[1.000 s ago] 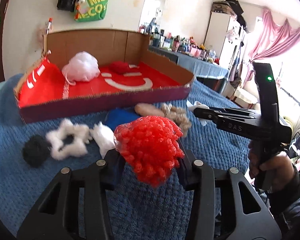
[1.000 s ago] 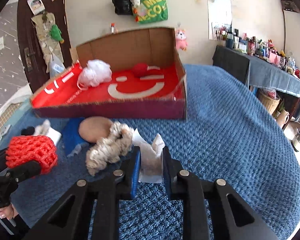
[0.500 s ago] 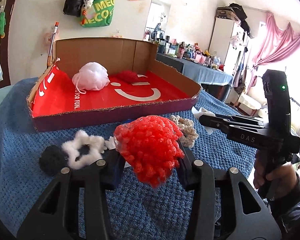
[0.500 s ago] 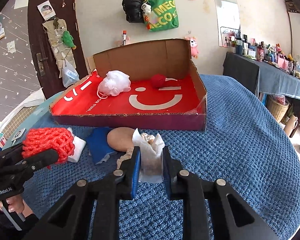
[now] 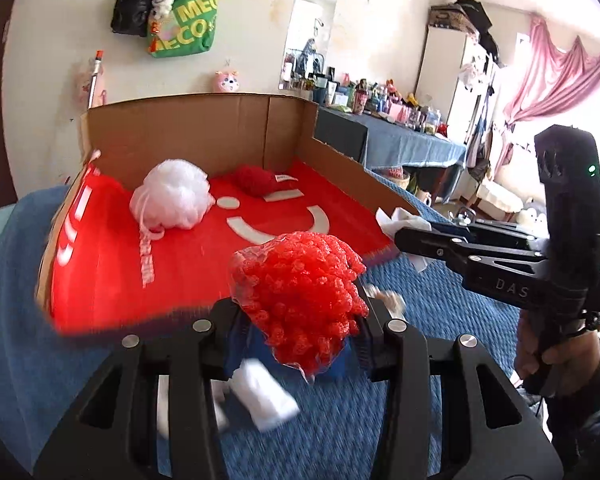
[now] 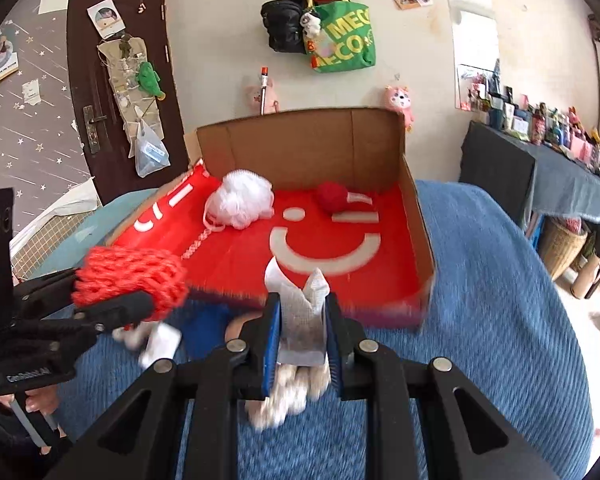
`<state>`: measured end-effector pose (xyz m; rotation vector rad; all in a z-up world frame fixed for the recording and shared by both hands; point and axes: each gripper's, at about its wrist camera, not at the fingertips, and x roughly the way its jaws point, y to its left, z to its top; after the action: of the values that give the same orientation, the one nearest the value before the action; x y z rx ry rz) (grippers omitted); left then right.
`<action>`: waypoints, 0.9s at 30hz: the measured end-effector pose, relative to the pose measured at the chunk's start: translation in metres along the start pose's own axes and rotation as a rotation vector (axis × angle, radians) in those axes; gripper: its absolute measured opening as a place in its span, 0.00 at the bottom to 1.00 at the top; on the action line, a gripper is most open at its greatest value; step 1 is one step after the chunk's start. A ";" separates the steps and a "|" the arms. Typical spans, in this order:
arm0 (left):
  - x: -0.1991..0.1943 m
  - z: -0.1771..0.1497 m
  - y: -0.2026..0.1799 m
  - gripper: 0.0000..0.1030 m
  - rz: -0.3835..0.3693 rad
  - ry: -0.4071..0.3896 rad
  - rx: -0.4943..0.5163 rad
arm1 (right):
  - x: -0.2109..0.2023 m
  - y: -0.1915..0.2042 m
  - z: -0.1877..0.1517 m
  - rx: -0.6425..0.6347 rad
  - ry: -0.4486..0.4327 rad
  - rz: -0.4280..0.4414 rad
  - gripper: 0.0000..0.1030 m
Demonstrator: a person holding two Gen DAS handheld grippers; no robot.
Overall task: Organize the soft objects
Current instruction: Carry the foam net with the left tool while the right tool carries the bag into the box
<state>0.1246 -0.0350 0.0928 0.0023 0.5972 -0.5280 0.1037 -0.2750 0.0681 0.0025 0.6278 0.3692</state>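
Note:
My left gripper (image 5: 298, 322) is shut on a red foam net ball (image 5: 298, 292) and holds it in the air just before the near wall of the open cardboard box (image 5: 204, 136). The ball also shows in the right wrist view (image 6: 130, 276). My right gripper (image 6: 302, 332) is shut on a white wipe (image 6: 302, 320), raised in front of the box (image 6: 418, 216). Inside the box lie a white bath pouf (image 5: 172, 198) and a red yarn ball (image 5: 256, 180). The right gripper shows in the left wrist view (image 5: 404, 228).
On the blue knit cover (image 6: 492, 320) below the grippers lie a white cloth (image 5: 266, 398), a blue cloth (image 6: 204, 328), a tan round pad (image 6: 234, 326) and a cream knit piece (image 6: 288, 392). A cluttered side table (image 6: 556, 168) stands at the right.
Both grippers have risen and moved forward toward the box with their loads. The loose items on the cover have dropped lower in view.

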 end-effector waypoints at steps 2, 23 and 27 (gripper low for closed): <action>0.013 0.015 0.003 0.40 0.012 0.019 0.026 | 0.010 -0.002 0.018 -0.020 0.007 0.004 0.22; 0.157 0.089 0.036 0.40 0.068 0.308 0.147 | 0.156 -0.028 0.111 -0.084 0.332 -0.076 0.23; 0.169 0.088 0.035 0.40 0.093 0.326 0.164 | 0.174 -0.038 0.114 -0.033 0.394 -0.052 0.23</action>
<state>0.3062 -0.0981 0.0705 0.2749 0.8655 -0.4878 0.3119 -0.2389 0.0564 -0.1203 1.0087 0.3321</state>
